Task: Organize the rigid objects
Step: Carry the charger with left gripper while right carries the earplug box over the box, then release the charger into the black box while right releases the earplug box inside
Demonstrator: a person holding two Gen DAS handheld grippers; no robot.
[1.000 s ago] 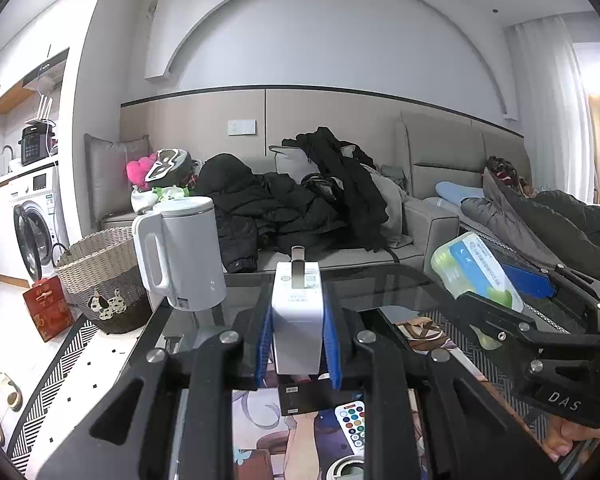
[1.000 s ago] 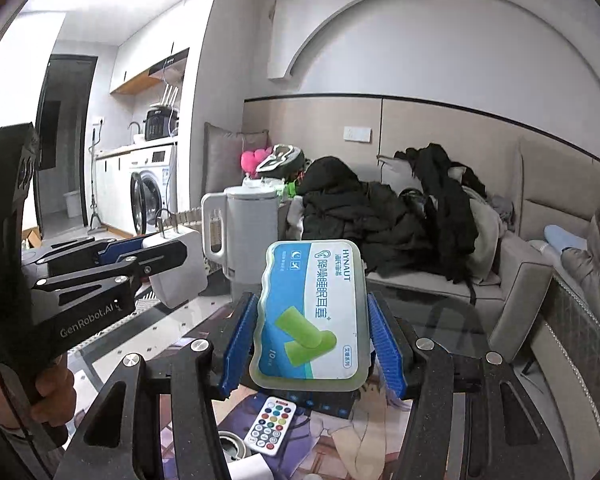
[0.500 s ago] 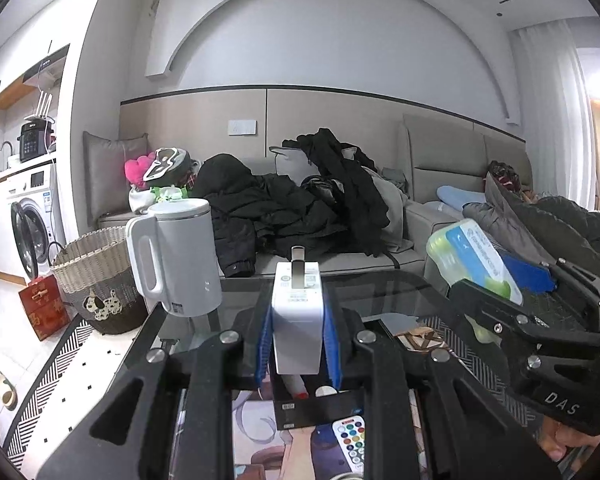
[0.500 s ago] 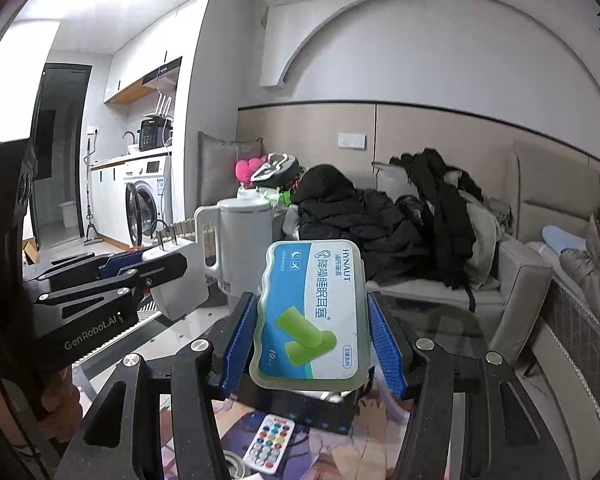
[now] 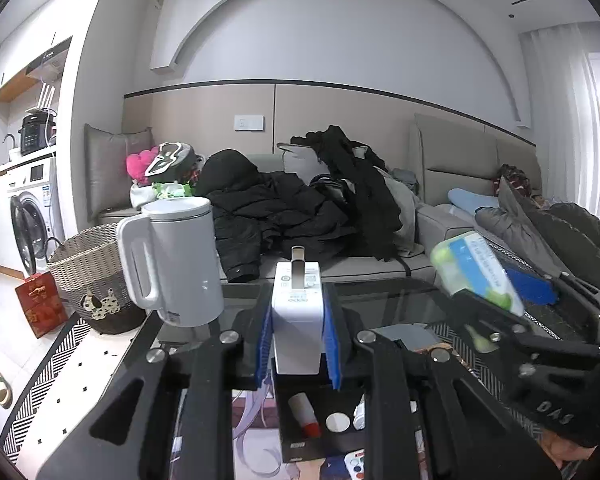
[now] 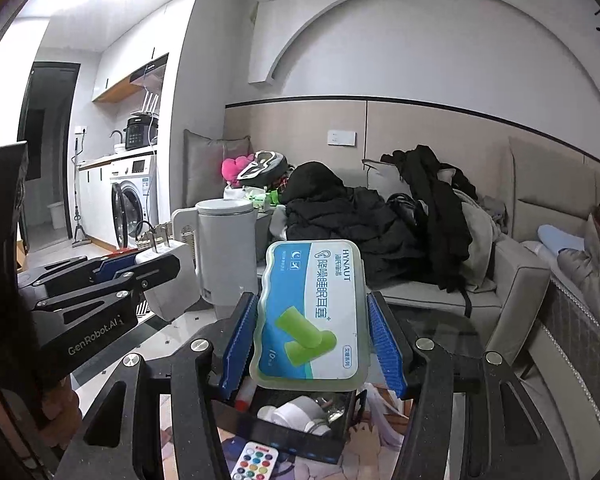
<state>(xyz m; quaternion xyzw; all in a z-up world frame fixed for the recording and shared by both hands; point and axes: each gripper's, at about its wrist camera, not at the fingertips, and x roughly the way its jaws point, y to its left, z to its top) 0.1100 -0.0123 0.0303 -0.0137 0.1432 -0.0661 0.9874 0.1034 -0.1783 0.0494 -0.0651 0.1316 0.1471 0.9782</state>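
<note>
My left gripper (image 5: 298, 344) is shut on a white plug charger (image 5: 297, 312), held upright above a black open box (image 5: 320, 420) on the table. My right gripper (image 6: 310, 344) is shut on a clear earplug box with a blue and white label (image 6: 312, 312), held above the same black box (image 6: 300, 420). The black box holds a small red-capped tube and white round items. In the left wrist view the earplug box (image 5: 476, 268) and right gripper show at the right. In the right wrist view the charger (image 6: 168, 276) and left gripper show at the left.
A white electric kettle (image 5: 172, 260) stands on the glass table's far left. A small remote with coloured buttons (image 6: 254, 462) lies near the black box. A wicker basket (image 5: 92, 276) stands on the floor at left. A sofa piled with dark clothes (image 5: 300, 208) lies beyond.
Both grippers have risen and moved back a little with their objects. The black box now shows below the fingers in both views.
</note>
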